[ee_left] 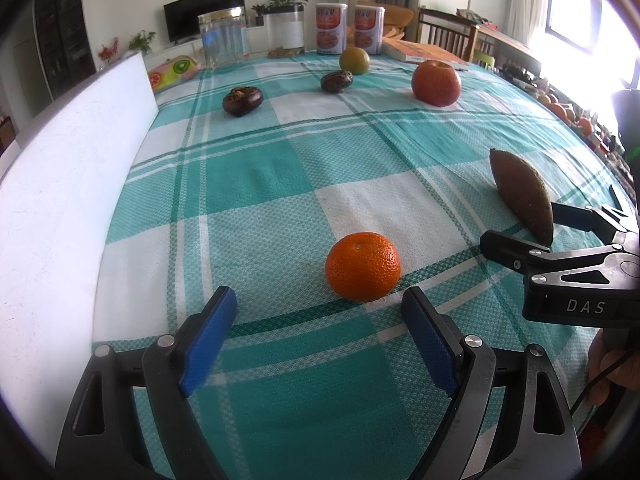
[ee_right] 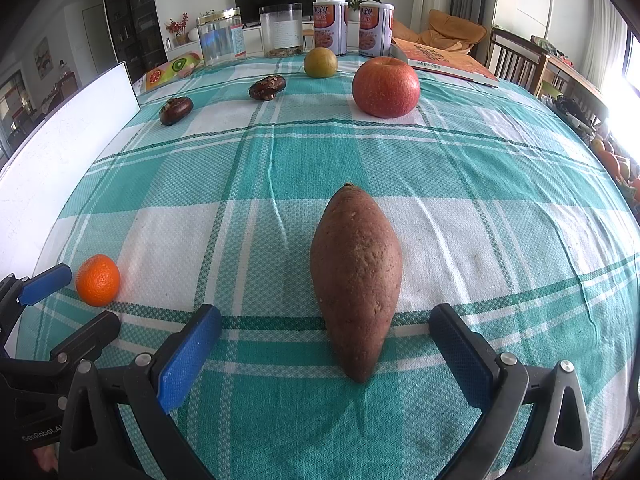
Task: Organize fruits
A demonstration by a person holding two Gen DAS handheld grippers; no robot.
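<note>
Hovering low over the checked tablecloth [ee_left: 280, 184], we have both claws spread wide and holding nothing. Our left gripper [ee_left: 320, 320] sits just behind the small orange mandarin [ee_left: 362, 266], which rests on the cloth right ahead of the blue pads [ee_left: 208, 340], a touch nearer the right-hand one and not yet between them. Over on the right, our right gripper [ee_right: 326, 354] straddles the sweet potato [ee_right: 355, 280]: its near tip lies between the open fingers, neither pad touching it, its length pointing away from us. From the right wrist view the mandarin [ee_right: 97, 280] shows just beside the left gripper's fingertips [ee_right: 44, 284].

Further out, two dark brown fruits [ee_right: 176, 110] [ee_right: 267, 87] lie apart on the left half of the cloth, and a red apple [ee_right: 386, 86] stands on the right. Beyond them sits a yellow-green round fruit [ee_right: 320, 62]. At the far edge we see a clear jar [ee_right: 221, 37], a second clear container [ee_right: 281, 30], two labelled cans [ee_right: 330, 28] [ee_right: 375, 29] and a book [ee_right: 444, 60]. A white board [ee_left: 68, 184] runs along the left side.
</note>
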